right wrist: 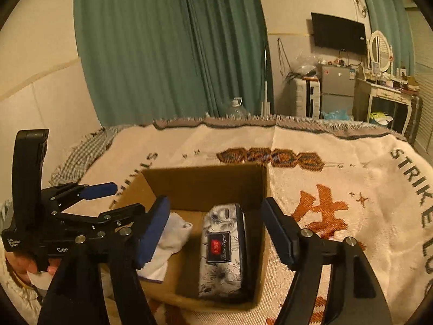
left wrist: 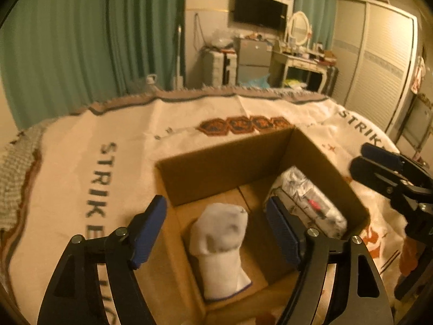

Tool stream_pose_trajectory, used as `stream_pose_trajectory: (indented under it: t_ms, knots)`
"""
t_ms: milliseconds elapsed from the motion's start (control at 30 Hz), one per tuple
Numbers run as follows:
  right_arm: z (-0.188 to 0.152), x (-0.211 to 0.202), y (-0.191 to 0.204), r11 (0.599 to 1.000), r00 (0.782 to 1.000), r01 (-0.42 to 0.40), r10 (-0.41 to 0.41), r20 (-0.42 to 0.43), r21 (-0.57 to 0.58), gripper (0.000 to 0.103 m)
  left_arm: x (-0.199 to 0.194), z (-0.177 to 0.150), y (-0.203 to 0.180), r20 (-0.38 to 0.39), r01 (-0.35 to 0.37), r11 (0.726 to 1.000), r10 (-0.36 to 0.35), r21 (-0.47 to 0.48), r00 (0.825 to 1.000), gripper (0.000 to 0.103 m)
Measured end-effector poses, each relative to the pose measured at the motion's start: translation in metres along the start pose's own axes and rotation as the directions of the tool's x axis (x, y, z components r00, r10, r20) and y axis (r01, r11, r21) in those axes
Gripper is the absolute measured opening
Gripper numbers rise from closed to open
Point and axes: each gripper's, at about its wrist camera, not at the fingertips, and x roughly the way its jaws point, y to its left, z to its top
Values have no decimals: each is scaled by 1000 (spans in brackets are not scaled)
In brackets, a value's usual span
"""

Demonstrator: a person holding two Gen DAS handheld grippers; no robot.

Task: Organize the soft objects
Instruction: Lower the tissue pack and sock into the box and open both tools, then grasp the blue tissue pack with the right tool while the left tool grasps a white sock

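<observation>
An open cardboard box [left wrist: 227, 159] [right wrist: 205, 178] sits on the cream blanket on the bed. Inside lie rolled white socks [left wrist: 220, 246] [right wrist: 169, 243] at the left and a floral tissue pack [left wrist: 311, 200] [right wrist: 223, 249] at the right. My left gripper [left wrist: 213, 230] is open and empty, just above the socks, which lie between its blue pads. My right gripper [right wrist: 213, 233] is open and empty, hovering above the tissue pack. In the left wrist view the right gripper [left wrist: 370, 159] shows at the right, beside the box. In the right wrist view the left gripper [right wrist: 100, 200] shows at the left.
The cream blanket [left wrist: 108, 140] [right wrist: 338, 189] with "STRIKE" lettering covers the bed. Green curtains [left wrist: 81, 40], a dresser with mirror [left wrist: 297, 54], a small fridge [right wrist: 337, 92] and a wardrobe [left wrist: 379, 62] stand beyond the bed's far edge.
</observation>
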Motion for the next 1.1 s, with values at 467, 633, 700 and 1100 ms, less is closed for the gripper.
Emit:
stream_pose_trajectory:
  t_ms: [467, 633, 700, 1100]
  knots:
    - [10, -177, 61, 991, 990, 16, 3, 143, -131, 99, -176, -16, -36, 249, -173, 985, 168, -4, 954, 92]
    - [-16, -207, 79, 985, 993, 26, -6, 117, -172, 103, -197, -51, -38, 233, -201, 975, 217, -93, 948, 92]
    - [-30, -213, 84, 982, 995, 35, -17, 94, -186, 103, -200, -69, -38, 222, -219, 968, 243, -126, 944, 92]
    - [-118, -200, 83, 993, 999, 7, -12, -37, -118, 103, -168, -156, -55, 51, -260, 942, 276, -212, 960, 92]
